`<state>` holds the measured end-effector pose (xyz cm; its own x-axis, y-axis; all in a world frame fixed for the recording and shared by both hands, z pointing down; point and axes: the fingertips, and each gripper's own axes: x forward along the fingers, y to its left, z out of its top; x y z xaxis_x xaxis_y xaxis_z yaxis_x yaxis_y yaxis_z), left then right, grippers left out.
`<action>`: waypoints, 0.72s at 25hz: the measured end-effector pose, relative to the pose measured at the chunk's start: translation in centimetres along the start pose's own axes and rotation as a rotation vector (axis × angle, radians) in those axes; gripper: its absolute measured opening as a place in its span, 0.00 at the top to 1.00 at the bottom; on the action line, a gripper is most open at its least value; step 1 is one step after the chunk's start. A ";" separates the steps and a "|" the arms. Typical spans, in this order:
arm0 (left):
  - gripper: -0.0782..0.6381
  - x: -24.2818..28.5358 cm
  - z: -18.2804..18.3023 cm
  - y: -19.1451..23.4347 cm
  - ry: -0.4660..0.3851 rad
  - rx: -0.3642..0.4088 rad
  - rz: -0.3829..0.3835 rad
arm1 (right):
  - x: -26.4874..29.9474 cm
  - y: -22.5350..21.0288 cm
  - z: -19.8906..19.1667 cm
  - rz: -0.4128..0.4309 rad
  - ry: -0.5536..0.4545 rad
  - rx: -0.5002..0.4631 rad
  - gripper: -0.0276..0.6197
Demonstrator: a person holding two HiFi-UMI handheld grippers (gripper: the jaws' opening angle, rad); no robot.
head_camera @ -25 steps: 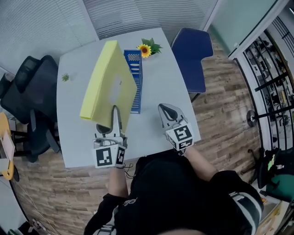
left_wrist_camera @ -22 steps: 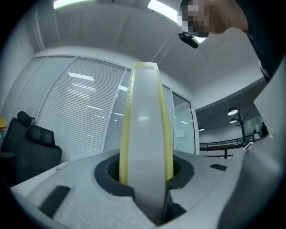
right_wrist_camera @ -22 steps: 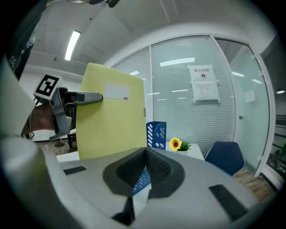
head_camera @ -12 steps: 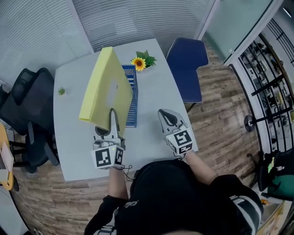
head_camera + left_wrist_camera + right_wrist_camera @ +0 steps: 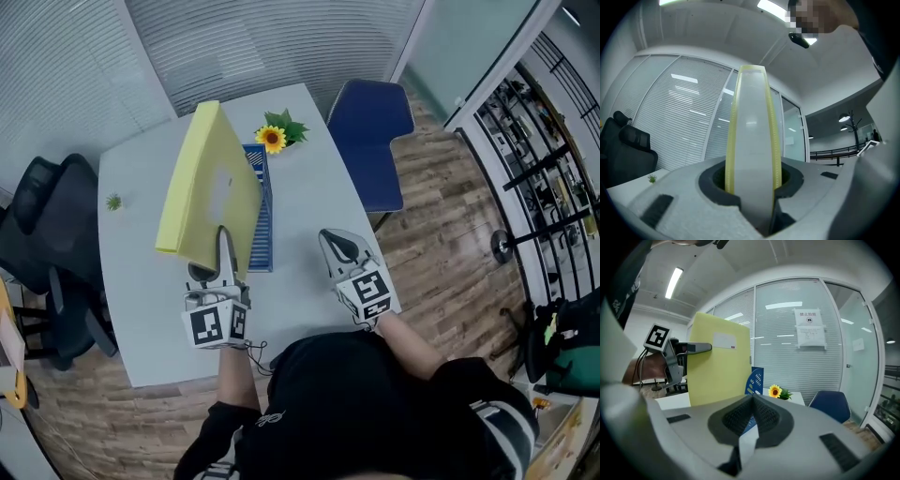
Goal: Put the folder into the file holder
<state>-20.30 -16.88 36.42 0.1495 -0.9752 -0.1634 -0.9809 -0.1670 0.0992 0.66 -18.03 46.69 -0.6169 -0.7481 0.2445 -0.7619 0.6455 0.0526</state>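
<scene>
My left gripper is shut on the lower edge of the yellow folder and holds it upright and tilted above the table. In the left gripper view the folder's edge stands pinched between the jaws of the left gripper. The blue file holder lies on the table just right of the folder, partly hidden behind it. My right gripper hovers near the table's front right, shut and empty. The right gripper view looks past the right gripper to the folder and the file holder.
A sunflower sits at the far end of the white table. A blue chair stands at the right, a black office chair at the left. A small green plant lies on the table's left side.
The left gripper has carried the folder a short way across the table beside the file holder, keeping its grip. The right gripper shifted a little with it.
</scene>
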 end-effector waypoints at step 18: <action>0.67 2.2 -3.4 0.8 -0.016 -0.017 0.017 | 1.0 -0.9 -1.7 0.008 0.032 -0.008 0.95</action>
<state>-20.31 -19.67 39.50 0.1306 -0.9755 -0.1771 -0.9811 -0.1529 0.1188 1.01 -19.10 48.52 -0.6158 -0.7380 0.2760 -0.7556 0.6524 0.0584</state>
